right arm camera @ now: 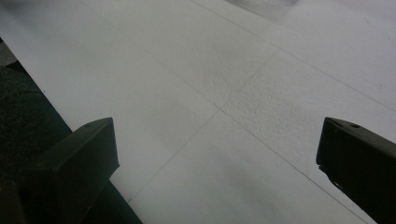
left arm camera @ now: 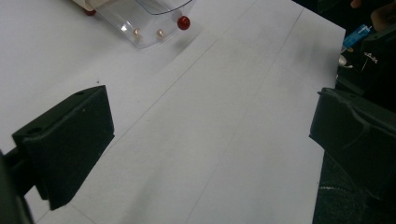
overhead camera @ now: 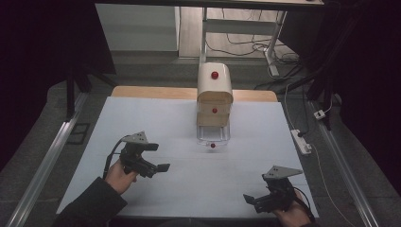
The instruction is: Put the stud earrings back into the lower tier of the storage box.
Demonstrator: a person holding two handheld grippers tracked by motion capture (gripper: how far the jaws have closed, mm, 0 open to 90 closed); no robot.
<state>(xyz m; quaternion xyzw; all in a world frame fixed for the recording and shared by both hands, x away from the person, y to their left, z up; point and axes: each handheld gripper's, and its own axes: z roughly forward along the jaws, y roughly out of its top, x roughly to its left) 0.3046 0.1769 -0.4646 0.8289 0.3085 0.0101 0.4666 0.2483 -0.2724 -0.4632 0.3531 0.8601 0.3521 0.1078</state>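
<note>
- The small drawer cabinet (overhead camera: 214, 94) stands at the far middle of the worktop (overhead camera: 156, 118), and I take it as the landmark for all places here.
- It has a rounded cream top with a red knob, and one more red knob on the wooden drawer front below.
- The lowest drawer is the clear drawer (overhead camera: 213, 136); it is pulled out from the cabinet toward the person and rests on the white cover of the worktop.
- On the front of this clear drawer sits a small red knob (overhead camera: 213, 145); in the left gripper view the same knob (left arm camera: 183, 22) is seen beside the transparent wall (left arm camera: 140, 23), and two small pale beads lie inside.
- The left claw (overhead camera: 158, 157) is in front of the cabinet and to its left, near but not touching the clear drawer; its jaws stand wide apart and hold nothing.
- The person's left hand (overhead camera: 118, 175) grips it from below, with a dark sleeve behind.
- The right claw (overhead camera: 250, 201) is well apart from the cabinet, in front and to its right, close to the near edge of the worktop.
- Its jaws are also spread apart, with bare white cover between them in the right gripper view.
</note>
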